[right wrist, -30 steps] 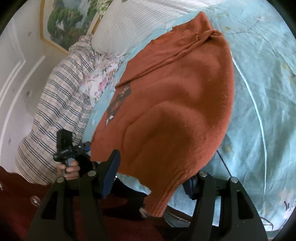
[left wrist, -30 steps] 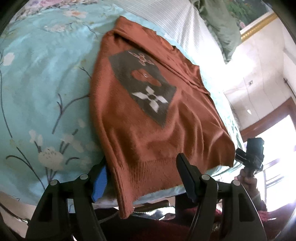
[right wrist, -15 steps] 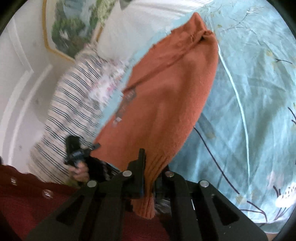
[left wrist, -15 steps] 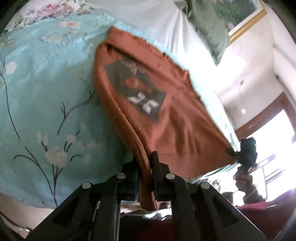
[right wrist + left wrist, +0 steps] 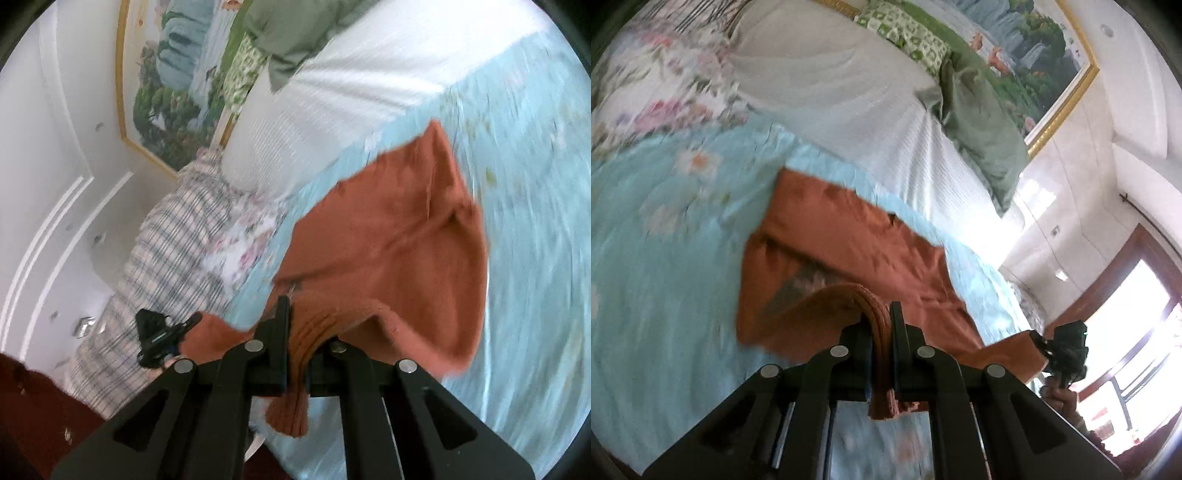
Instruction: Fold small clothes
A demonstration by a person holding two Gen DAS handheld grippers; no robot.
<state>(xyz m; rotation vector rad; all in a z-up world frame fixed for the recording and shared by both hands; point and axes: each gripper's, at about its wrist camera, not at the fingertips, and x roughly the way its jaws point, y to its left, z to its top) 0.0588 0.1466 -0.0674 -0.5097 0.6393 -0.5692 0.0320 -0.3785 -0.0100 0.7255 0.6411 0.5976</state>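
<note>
A small rust-orange knitted sweater lies on a light blue flowered bedspread. My left gripper is shut on the ribbed hem at one bottom corner and holds it lifted, curled over the body. My right gripper is shut on the other hem corner of the sweater, also lifted. The hem hangs down between each pair of fingers. The right gripper shows in the left wrist view, the left one in the right wrist view. The sweater's dark front patch is mostly hidden under the raised hem.
A white striped pillow and a green cushion lie at the head of the bed. A plaid blanket is piled at the bed's side. A framed landscape painting hangs on the wall. A window is at the right.
Both grippers, open around the hem a second ago, closed on it half a second ago. They have since lifted the hem and carried it forward over the sweater towards the collar.
</note>
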